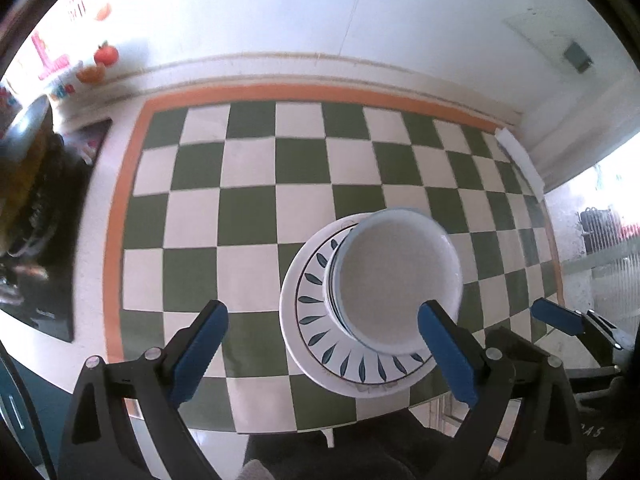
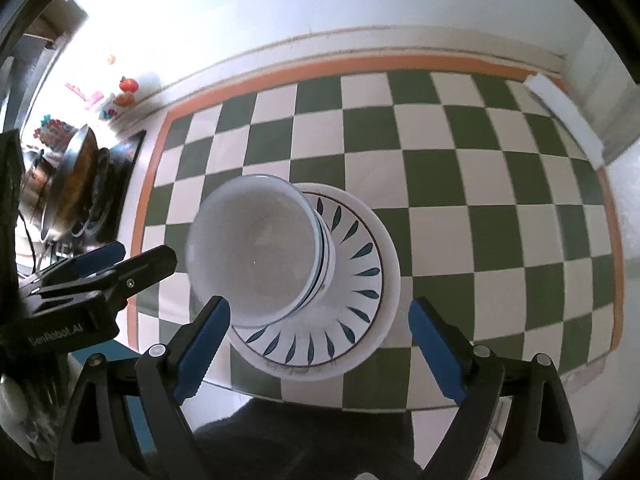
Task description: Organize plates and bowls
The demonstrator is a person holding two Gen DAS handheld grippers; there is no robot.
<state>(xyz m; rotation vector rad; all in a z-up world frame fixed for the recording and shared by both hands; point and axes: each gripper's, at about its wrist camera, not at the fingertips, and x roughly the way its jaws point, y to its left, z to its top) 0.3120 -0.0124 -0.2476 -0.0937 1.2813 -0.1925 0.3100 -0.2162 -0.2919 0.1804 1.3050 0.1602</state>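
Note:
A stack of white bowls [image 1: 394,276] with thin blue rims stands on a leaf-patterned plate [image 1: 320,320], which rests on a larger white plate [image 1: 290,320], near the front edge of the checkered table. In the right wrist view the bowls [image 2: 256,252] sit on the same patterned plate [image 2: 352,264] and white plate [image 2: 390,280]. My left gripper [image 1: 322,344] is open and empty above the table, left of the stack. My right gripper [image 2: 320,340] is open and empty, hovering over the stack's near side.
The green and white checkered tablecloth [image 1: 248,168] has an orange border. A stove with a steel pan [image 2: 72,176] stands to the left. Tomato-like ornaments [image 1: 106,55] sit by the wall. A white strip [image 2: 568,112] lies at the table's far right edge.

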